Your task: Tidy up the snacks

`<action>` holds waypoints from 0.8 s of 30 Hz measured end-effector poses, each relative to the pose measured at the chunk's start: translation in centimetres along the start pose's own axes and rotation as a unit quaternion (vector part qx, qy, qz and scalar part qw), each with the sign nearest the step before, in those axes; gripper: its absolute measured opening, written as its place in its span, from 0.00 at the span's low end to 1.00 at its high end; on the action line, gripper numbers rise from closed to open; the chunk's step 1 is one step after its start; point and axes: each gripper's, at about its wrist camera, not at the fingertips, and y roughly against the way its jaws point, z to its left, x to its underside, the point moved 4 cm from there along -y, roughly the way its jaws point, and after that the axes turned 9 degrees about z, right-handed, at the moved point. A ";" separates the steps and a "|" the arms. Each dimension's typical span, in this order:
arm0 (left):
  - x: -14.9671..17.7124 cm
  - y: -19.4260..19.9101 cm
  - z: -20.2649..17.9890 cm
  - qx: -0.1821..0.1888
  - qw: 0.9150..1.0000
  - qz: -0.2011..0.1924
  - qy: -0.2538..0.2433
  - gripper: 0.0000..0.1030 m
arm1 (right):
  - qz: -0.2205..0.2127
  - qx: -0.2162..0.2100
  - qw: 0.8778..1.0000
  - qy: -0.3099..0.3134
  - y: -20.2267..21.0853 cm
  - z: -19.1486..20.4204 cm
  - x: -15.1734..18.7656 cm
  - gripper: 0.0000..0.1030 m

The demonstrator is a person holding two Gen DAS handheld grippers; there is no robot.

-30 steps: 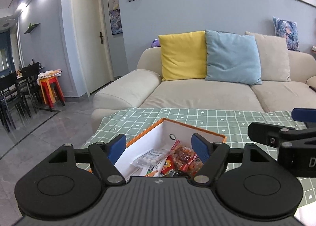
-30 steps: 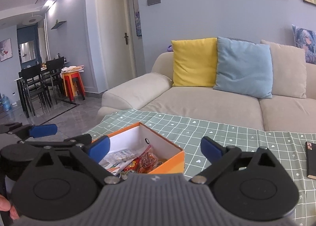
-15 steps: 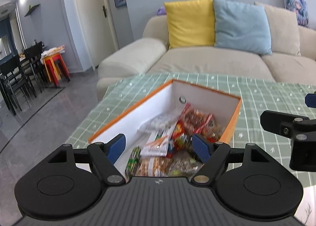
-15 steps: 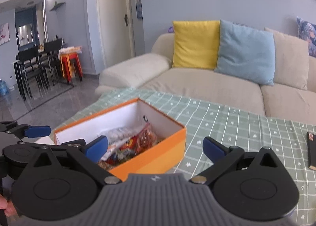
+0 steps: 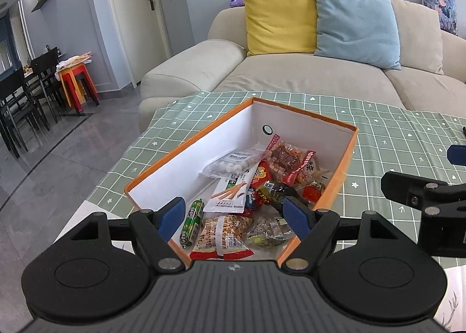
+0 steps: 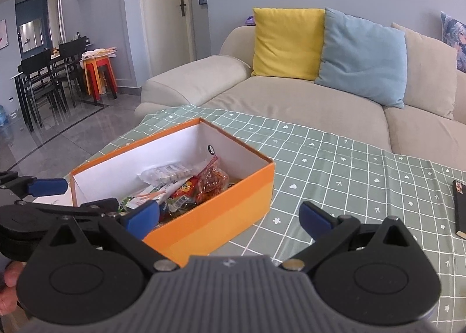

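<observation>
An orange box (image 5: pixel 335 184) is found on the checked counter (image 5: pixel 393 141), loosely heaped with snack packets (image 5: pixel 233 196) — judged light, crinkly and slippery, best pinched at a sealed edge. Both the left claw (image 5: pixel 236 218) and right claw (image 6: pixel 230 218) are held wide and empty. The lower packets are buried, and their printing cannot be read.

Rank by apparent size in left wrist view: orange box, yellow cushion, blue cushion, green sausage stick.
1. orange box, though it sits nearest the camera.
2-3. yellow cushion and blue cushion: look about alike, no ranking.
4. green sausage stick, clearly smallest.
</observation>
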 end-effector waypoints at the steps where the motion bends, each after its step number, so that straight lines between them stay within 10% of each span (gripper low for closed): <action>1: 0.0 0.0 0.0 0.001 1.000 0.000 0.000 0.87 | 0.001 0.001 1.000 -0.001 0.0 -0.1 0.0 0.96; 24: -0.3 0.3 -0.3 0.007 1.000 -0.006 -0.003 0.87 | 0.004 0.009 1.000 -0.005 0.2 -0.4 0.2 0.96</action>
